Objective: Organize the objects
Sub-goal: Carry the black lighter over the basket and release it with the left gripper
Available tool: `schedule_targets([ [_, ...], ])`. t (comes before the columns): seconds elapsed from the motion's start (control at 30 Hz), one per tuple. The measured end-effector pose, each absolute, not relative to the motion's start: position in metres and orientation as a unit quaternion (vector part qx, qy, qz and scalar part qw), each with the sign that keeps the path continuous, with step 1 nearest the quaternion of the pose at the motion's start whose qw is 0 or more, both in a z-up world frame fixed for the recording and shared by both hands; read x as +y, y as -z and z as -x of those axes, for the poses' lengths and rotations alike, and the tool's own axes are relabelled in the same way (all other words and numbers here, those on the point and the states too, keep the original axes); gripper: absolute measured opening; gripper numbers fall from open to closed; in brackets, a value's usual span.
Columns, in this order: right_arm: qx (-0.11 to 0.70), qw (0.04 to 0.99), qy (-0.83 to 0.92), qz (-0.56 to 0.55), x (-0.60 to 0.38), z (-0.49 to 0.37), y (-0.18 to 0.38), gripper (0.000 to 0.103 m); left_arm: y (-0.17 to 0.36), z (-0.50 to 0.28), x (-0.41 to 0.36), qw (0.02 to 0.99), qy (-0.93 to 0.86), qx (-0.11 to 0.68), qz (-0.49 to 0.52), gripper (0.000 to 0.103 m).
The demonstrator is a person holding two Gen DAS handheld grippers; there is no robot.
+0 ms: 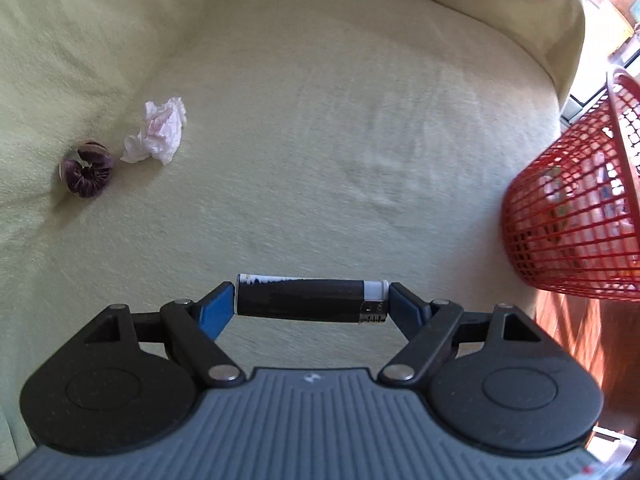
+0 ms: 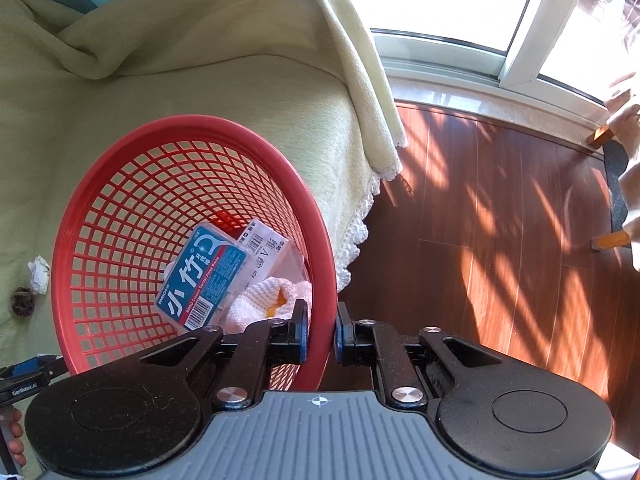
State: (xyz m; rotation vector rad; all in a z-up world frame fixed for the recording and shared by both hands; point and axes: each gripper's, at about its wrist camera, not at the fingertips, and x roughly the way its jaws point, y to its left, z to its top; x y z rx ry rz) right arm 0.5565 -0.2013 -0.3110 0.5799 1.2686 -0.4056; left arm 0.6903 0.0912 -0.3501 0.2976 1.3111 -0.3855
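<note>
Black cylindrical lighter (image 1: 310,299) with white cap, clamped end to end across left gripper (image 1: 310,300), jaws spread wide, held above pale green blanket (image 1: 320,140). Best carried level toward red plastic mesh basket (image 2: 192,128), released only once over rim. Right gripper (image 2: 322,334) pinched nearly closed on basket rim, steadying it. Crumpled white tissue (image 1: 158,132) and purple velvet scrunchie (image 1: 88,174) clearest from left wrist; blue floss-pick box (image 2: 204,276) inside basket seen only from right.
</note>
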Motion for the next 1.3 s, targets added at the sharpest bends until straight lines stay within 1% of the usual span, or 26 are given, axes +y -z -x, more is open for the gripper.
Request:
schedule_targets([
  [0.3, 0.575, 0.761, 0.169, -0.248, -0.194, -0.558, 0.306, 0.01, 0.28, -0.656, 0.022, 0.779, 0.2, 0.588, -0.093, 0.079],
  [0.53, 0.567, 0.771, 0.158, -0.242, -0.189, -0.561, 0.302, 0.01, 0.253, -0.64, -0.029, 0.784, 0.236, 0.568, -0.089, 0.079],
  [0.9, 0.559, 0.783, 0.137, -0.238, -0.185, -0.565, 0.3, 0.01, 0.261, -0.63, -0.084, 0.778, 0.26, 0.561, -0.109, 0.079],
  [1.3, 0.558, 0.783, 0.129, -0.243, -0.186, -0.563, 0.301, 0.01, 0.287, -0.63, -0.11, 0.77, 0.259, 0.566, -0.143, 0.079],
])
